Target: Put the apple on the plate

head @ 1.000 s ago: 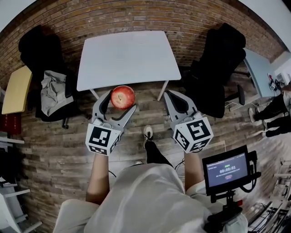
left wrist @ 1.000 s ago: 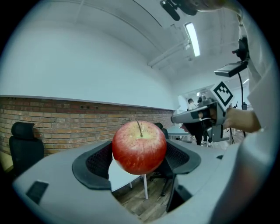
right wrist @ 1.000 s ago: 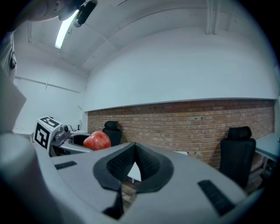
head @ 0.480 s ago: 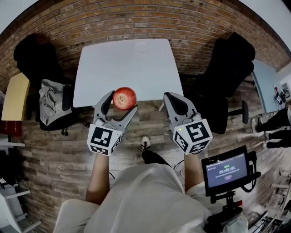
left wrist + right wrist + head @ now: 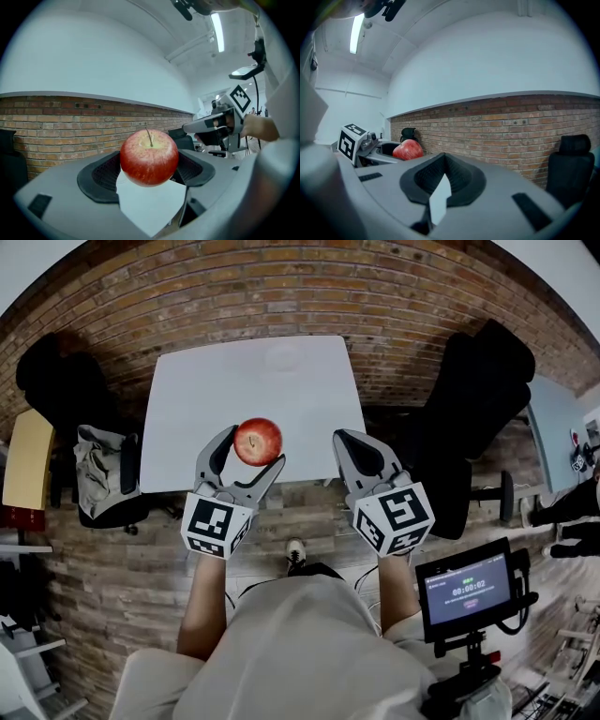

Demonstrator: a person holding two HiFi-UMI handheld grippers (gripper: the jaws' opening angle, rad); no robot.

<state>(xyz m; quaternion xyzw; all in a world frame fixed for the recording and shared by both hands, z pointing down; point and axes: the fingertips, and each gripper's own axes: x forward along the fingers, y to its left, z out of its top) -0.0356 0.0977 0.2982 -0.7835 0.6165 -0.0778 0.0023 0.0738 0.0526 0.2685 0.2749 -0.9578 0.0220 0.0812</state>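
Both grippers have advanced with you over the near edge of the table [image 5: 197, 399]; the apple [image 5: 258, 442], over the floor a second ago, is now above the tabletop.

1. Left gripper [image 5: 253, 448]: your forearm is straight, jaws pointing away from you. They clamp the apple by its sides, stem up, clear of the table.
2. Right gripper [image 5: 347, 437]: level with the left and just beside it. Its jaws are drawn together to a sliver, with nothing between them.
3. Plate [image 5: 281, 354]: it shows only as a faint round outline on the far part of the white table and is hard to make out.
4. Your body hides the floor below the grippers.
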